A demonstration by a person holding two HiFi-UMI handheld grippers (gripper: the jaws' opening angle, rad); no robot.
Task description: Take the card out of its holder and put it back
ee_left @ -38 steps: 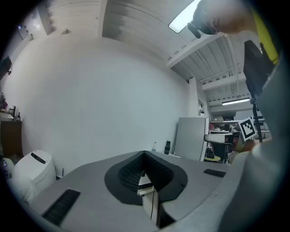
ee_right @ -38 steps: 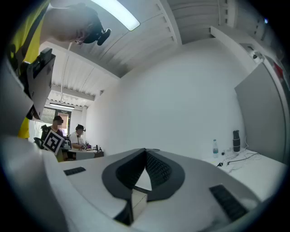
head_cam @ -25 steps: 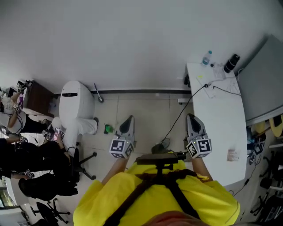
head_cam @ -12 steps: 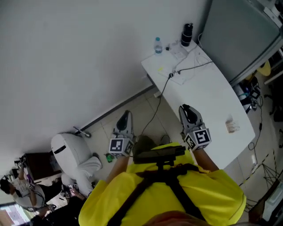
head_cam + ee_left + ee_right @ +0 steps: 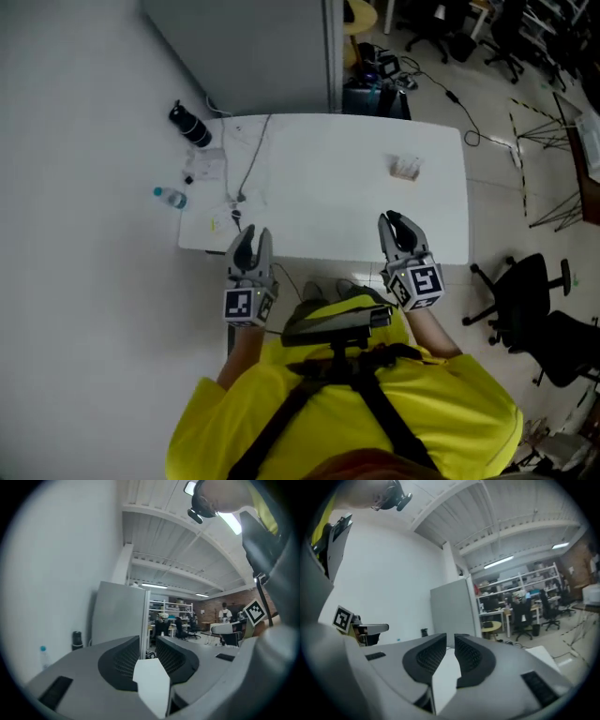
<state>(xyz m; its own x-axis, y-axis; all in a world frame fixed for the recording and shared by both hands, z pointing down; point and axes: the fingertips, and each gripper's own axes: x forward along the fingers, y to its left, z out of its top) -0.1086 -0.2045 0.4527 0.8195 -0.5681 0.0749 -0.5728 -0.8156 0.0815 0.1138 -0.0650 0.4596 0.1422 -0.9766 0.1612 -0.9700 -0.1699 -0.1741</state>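
Observation:
A small card in its holder [image 5: 405,168] lies on the white table [image 5: 328,187], toward the far right. Both grippers hover at the table's near edge, well short of the holder. My left gripper [image 5: 251,246] is on the left with its jaws opening; in the left gripper view [image 5: 147,641] a gap shows between the dark ribbed pads [image 5: 123,660] and nothing is in it. My right gripper [image 5: 398,230] is on the right; in the right gripper view [image 5: 450,637] its jaws stand almost together, only a thin slit apart, with nothing in them.
At the table's far left stand a black flask [image 5: 190,125] and a small water bottle [image 5: 170,196], with papers and a cable [image 5: 248,169] running between them. A grey partition [image 5: 253,47] rises behind the table. Office chairs [image 5: 534,300] stand on the floor to the right.
The head view has swung from the floor and a white machine round to the table, which now lies straight ahead. The left gripper's jaws have parted. Both grippers now reach the table's near edge.

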